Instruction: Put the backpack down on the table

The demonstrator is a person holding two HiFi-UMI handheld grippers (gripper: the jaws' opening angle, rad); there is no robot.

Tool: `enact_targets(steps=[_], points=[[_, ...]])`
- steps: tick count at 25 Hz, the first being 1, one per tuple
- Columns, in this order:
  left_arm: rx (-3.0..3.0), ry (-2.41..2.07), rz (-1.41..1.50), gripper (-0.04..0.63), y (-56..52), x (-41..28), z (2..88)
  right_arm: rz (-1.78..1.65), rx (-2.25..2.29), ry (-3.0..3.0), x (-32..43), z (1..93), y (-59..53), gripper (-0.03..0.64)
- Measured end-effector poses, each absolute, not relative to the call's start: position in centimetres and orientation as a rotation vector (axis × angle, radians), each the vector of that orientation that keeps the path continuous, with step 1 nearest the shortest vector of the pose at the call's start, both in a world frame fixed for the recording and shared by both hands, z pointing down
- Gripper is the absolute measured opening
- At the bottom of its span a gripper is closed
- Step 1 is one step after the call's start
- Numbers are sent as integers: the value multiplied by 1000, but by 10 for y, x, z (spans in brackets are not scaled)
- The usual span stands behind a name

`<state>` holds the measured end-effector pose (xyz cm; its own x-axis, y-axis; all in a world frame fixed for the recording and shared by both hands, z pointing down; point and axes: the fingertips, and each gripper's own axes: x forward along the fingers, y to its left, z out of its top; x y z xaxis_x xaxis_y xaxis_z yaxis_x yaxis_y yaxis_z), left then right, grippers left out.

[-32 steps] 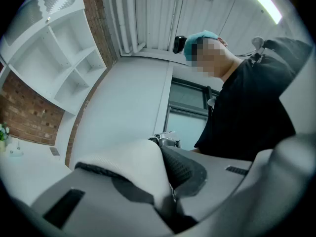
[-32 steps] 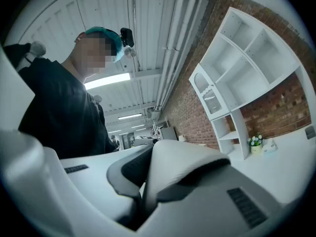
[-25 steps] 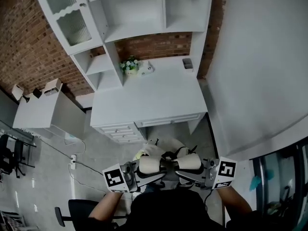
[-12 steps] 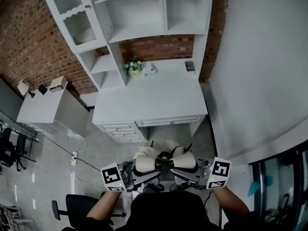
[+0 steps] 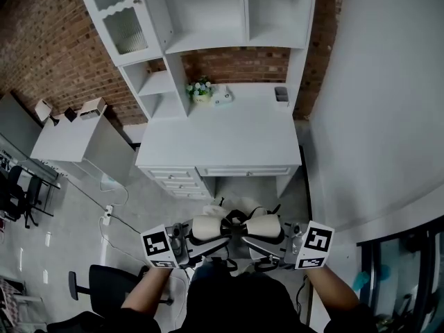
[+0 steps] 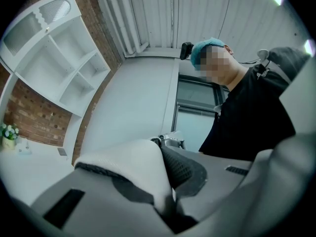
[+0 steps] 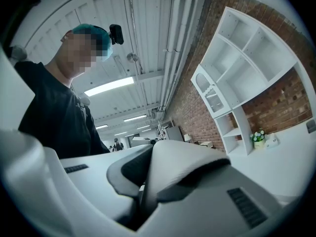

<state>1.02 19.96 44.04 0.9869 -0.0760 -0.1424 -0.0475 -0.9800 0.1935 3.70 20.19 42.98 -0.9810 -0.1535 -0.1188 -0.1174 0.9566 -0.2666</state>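
The left gripper [image 5: 202, 243] and right gripper [image 5: 272, 244], low in the middle of the frame, are each clamping shut on a white padded strap [image 5: 209, 226] of the backpack [image 5: 239, 205]. The backpack is hanging between them above the floor [image 5: 132, 214]. Bare floor is lying open up to the table [image 5: 229, 141] edge, and flowers [image 5: 201, 89] are crowding only its back. The table is sitting squarer than a second ago, and the grips are unchanged. Only the right gripper view is showing ceiling lights [image 7: 108, 85].
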Motion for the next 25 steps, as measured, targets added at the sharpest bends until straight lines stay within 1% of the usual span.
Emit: enact_targets(steps=[14, 25], points=[[2962, -75, -224, 51, 164, 24, 441, -389, -263, 2957, 49, 429, 162, 38], [2975, -3, -194, 51, 91, 13, 434, -404, -339, 2926, 40, 423, 85, 38]])
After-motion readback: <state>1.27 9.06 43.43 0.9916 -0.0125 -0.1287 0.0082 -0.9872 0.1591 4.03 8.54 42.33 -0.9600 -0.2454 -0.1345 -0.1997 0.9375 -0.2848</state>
